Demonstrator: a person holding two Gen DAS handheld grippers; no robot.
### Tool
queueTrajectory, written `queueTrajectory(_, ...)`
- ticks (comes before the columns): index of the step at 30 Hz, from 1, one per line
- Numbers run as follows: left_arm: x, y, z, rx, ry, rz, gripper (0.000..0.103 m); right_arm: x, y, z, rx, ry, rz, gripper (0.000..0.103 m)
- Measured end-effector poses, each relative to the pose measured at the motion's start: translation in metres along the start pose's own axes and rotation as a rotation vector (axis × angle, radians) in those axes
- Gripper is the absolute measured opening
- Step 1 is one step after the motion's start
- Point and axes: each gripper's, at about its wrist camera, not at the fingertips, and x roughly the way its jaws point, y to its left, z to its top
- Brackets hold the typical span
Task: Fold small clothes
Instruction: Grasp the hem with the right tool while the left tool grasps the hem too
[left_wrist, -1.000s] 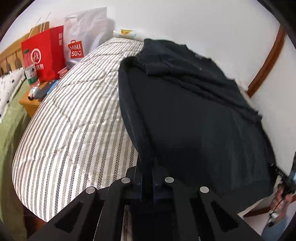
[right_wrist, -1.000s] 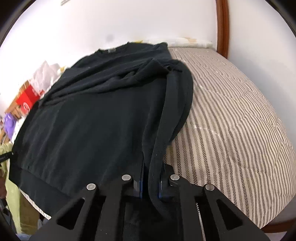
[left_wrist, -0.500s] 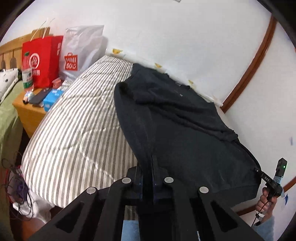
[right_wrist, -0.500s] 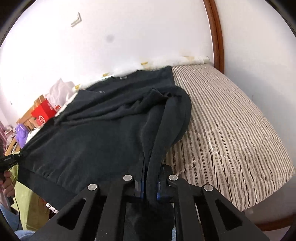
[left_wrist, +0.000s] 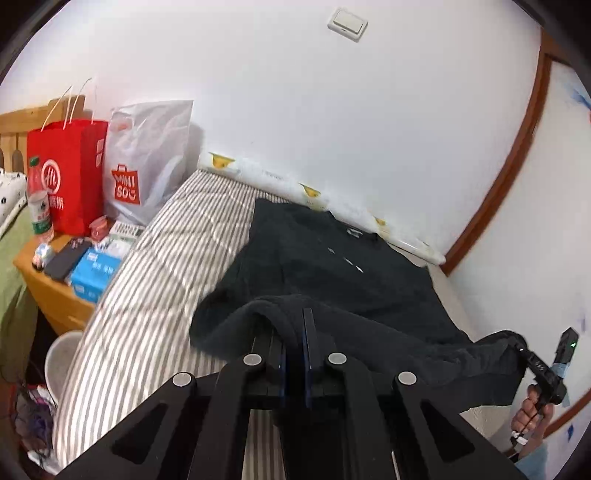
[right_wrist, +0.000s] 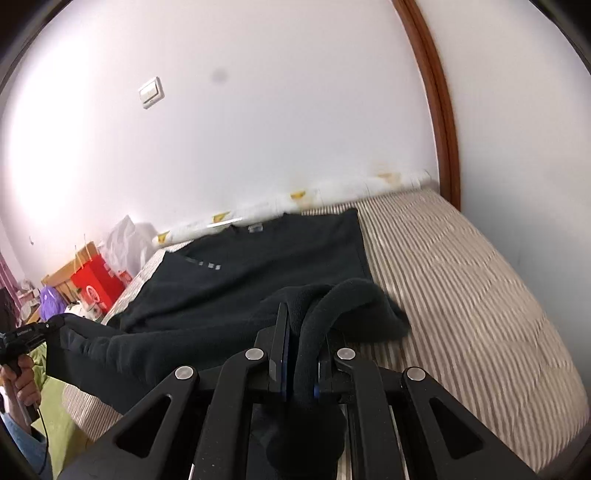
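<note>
Sweater: the black sweater (left_wrist: 332, 266) lay on the striped mattress (left_wrist: 155, 288), collar end toward the wall, its near edge lifted off the bed between the two grippers.
Left gripper: the left gripper (left_wrist: 294, 332) had its jaws clamped on a fold of the sweater's lower corner; dark cloth bulged up over the fingertips and draped back toward the camera.
Right gripper: the right gripper (right_wrist: 303, 332) was likewise clamped on the sweater, a thick roll of knit arching out between the fingers and curling down to the right.
Lifted edge: in the left wrist view the held hem ran from the left fingers across to the right gripper at the frame's right edge, hanging slack above the mattress edge.
Right hand: the person's right hand (left_wrist: 532, 413) gripped the handle of that tool, low at the right.
Left hand: the left hand (right_wrist: 20, 380) showed at the left edge of the right wrist view, holding its own handle.
Bedside: a red paper bag (left_wrist: 68, 177) and a white Miniso bag (left_wrist: 147, 166) stood against the wall on a wooden nightstand (left_wrist: 55, 295), beside a bottle (left_wrist: 38, 206), a blue box (left_wrist: 94, 273) and a dark phone (left_wrist: 66, 256).
Wall: a light switch (left_wrist: 347, 24) sat high on the white wall; a brown wooden trim (right_wrist: 436, 103) ran up at the bed's far corner.
</note>
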Motion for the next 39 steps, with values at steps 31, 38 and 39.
queueTrajectory(31,0.202,0.027,0.054,-0.025,0.207,0.116,0.011,0.236,-0.021,0.054,-0.068,0.267,-0.161,0.010)
queueTrajectory(38,0.193,0.021,0.055,-0.026,0.230,0.117,0.024,0.233,-0.025,0.053,-0.056,0.315,-0.160,0.016)
queueTrajectory(39,0.189,0.020,0.055,-0.024,0.230,0.114,0.027,0.227,-0.025,0.054,-0.055,0.319,-0.158,0.019)
